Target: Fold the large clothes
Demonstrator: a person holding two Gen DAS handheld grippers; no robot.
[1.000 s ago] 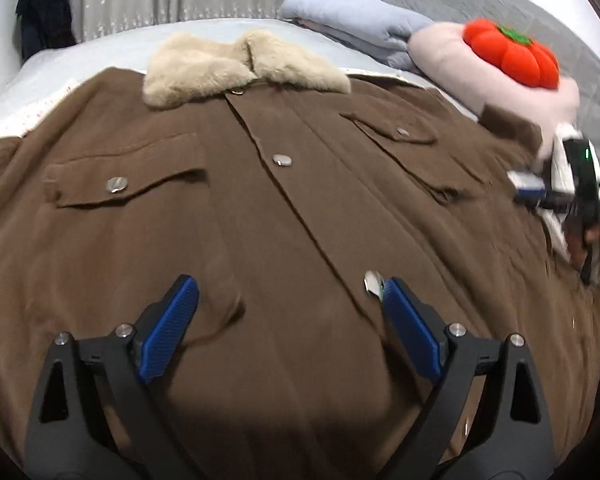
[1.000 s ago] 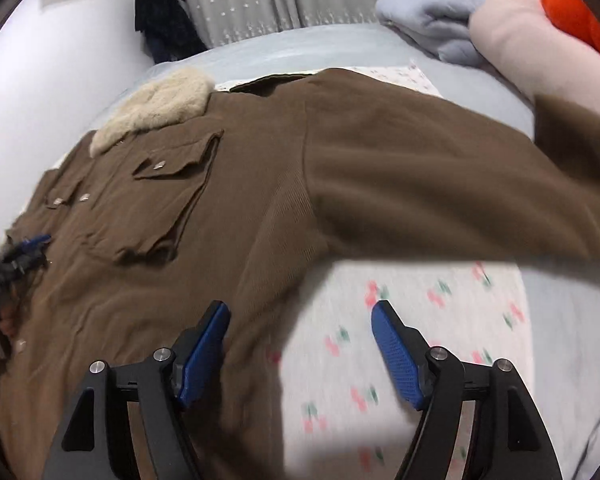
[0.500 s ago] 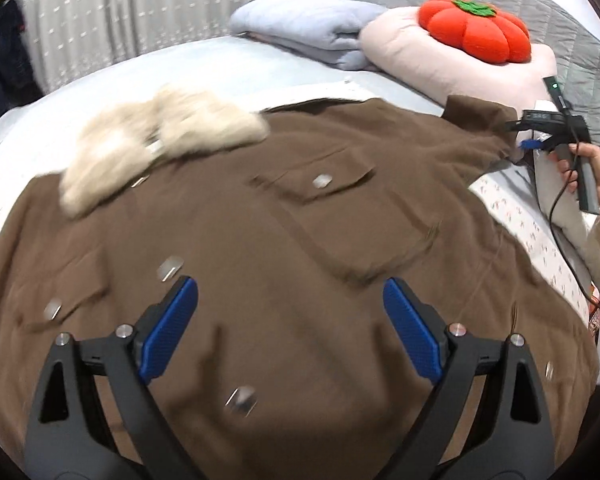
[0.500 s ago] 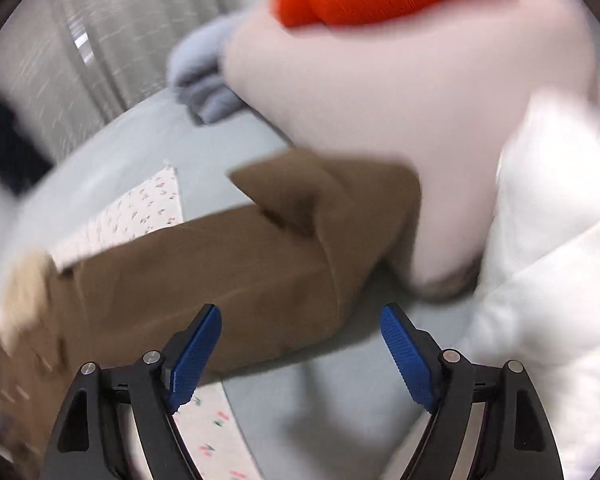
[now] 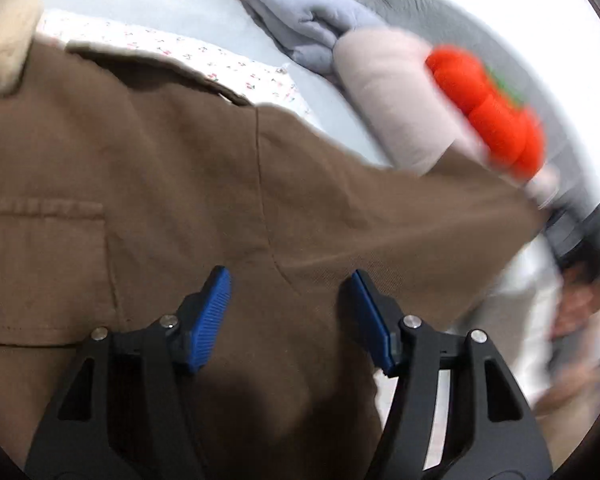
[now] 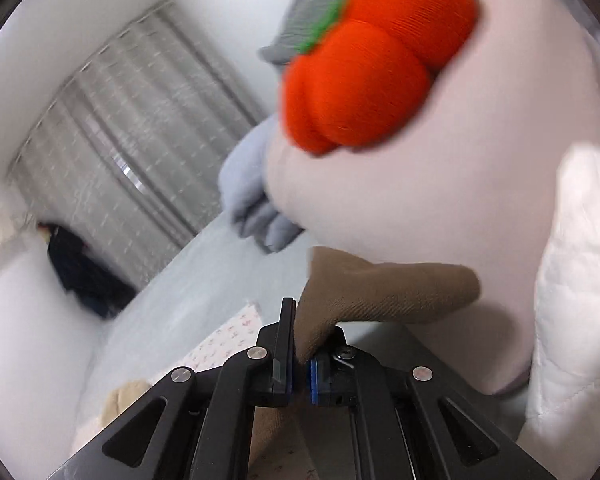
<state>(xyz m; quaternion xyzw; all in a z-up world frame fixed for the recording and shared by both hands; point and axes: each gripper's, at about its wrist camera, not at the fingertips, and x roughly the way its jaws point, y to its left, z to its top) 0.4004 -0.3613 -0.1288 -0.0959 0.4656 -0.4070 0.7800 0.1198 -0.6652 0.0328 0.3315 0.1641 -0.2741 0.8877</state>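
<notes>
A large brown jacket (image 5: 140, 168) with a cream fur collar (image 5: 4, 40) lies spread on the bed. My left gripper (image 5: 290, 280) hovers over the seam where its sleeve (image 5: 400, 208) joins the body. Its jaws are closing with brown cloth below them, and the blue pads do not press on anything. In the right wrist view my right gripper (image 6: 306, 344) is shut on the sleeve cuff (image 6: 388, 288), which is lifted off the bed. The same gripper appears as a dark blur (image 5: 572, 236) at the sleeve's end in the left wrist view.
A pink pillow (image 5: 396, 92) with an orange pumpkin cushion (image 5: 492, 112) and a folded grey-blue blanket (image 5: 308, 20) lie beyond the sleeve. A flowered sheet (image 5: 220, 60) lies under the jacket. A white quilt (image 6: 580, 280) is at the right, a curtain (image 6: 140, 140) behind.
My left gripper slid right across the jacket from the chest to the sleeve seam, and its jaws narrowed. My right gripper closed on the sleeve cuff and rose with it.
</notes>
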